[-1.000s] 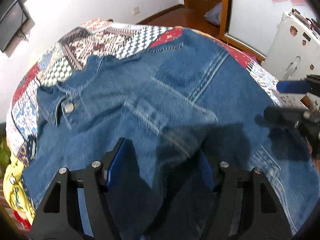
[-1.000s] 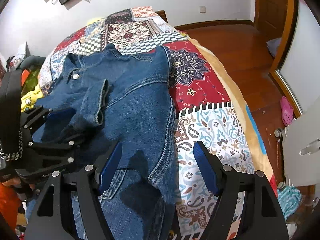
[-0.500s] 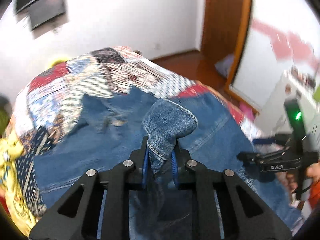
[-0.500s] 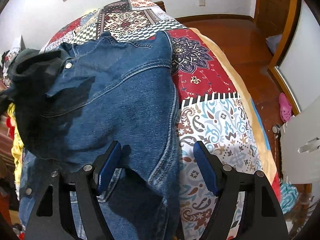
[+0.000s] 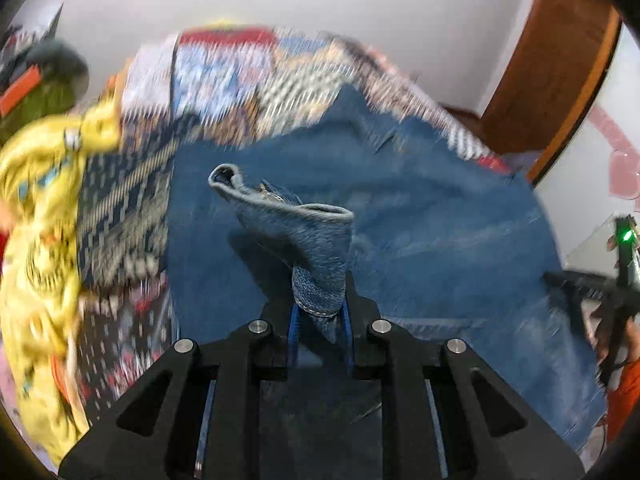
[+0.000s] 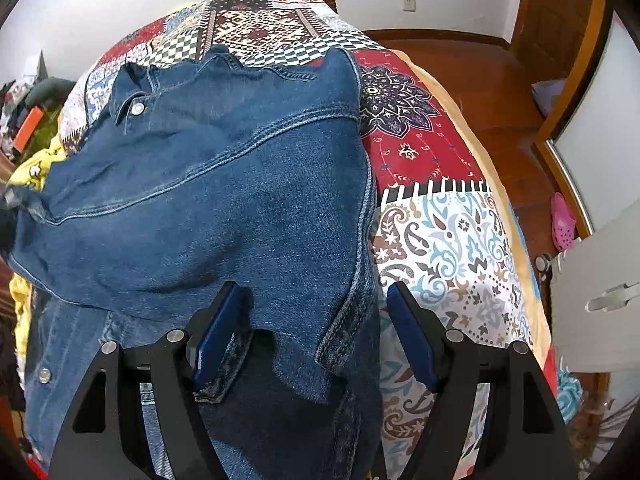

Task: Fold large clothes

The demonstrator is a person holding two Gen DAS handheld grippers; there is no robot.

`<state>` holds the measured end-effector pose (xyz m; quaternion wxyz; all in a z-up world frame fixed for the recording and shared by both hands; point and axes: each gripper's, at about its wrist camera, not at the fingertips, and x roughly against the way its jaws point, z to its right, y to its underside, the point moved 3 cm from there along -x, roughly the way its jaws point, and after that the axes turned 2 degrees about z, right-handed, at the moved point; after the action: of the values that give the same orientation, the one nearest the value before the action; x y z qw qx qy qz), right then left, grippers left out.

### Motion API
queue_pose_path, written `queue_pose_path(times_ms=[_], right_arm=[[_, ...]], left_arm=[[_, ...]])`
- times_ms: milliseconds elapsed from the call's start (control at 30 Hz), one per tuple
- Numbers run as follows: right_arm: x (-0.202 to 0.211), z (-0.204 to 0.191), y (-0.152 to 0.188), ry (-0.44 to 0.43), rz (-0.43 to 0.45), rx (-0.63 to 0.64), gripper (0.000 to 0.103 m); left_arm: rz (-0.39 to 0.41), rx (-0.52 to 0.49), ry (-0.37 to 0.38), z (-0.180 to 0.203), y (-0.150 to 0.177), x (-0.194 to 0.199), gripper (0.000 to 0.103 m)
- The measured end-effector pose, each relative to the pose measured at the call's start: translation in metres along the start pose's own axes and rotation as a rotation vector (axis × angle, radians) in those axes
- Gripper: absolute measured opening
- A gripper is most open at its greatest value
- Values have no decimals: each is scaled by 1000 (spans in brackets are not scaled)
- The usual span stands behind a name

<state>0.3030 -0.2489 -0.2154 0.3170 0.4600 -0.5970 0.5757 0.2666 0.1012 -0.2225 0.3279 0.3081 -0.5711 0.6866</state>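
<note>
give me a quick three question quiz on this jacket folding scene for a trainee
1. True or false: the left gripper is shut on a fold of the denim jacket.
2. The right gripper is: A) clamped on the quilt B) open over the jacket's edge C) holding a yellow garment.
3. Fill in: the jacket lies on a patchwork ____.

Key: 1 true; 2 B; 3 quilt.

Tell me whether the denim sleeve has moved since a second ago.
Yes. The sleeve, then folded across the jacket, now hangs pinched in the left hand-held gripper, drawn left toward the yellow cloth.
</note>
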Motion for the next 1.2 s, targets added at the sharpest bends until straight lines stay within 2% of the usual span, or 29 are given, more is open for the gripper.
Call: queue_pose_path(times_ms=[133,200,300,433,500,633,700,800,967,1200], right_arm=[[1,1,1,2,-5,-1,72],[2,0,0,5,-10,-1,72],[2,-1,0,15,-14,3,72],[2,-4,-1,17,-21,6,72],[4,-5,-3,11,-20,6,72],[16,-7,-12,-9,19,5,72],[24,-7,-21,-25,49,2,72],[30,-6,-37,-53,89,-12,72],[21,4,-65,-75,113,-56,72],[-24,21,-97,-107,47,-124,72]], left_arm=[[-70,53,22,-17,36,-14,22],[-73,71,-3,-23,44,-15,38],[-73,103,-23,-35,54,-12,56],[-105,112,-39,-52,63,-1,62],[-107,101,-75,-61,62,6,62],[-57,106,-112,-83,44,28,64],[-23,138,-106,-95,28,36,69],[13,161,-104,-109,0,36,71],[1,184,-48,-121,-41,4,71],[-71,249,57,-128,-67,-56,71]])
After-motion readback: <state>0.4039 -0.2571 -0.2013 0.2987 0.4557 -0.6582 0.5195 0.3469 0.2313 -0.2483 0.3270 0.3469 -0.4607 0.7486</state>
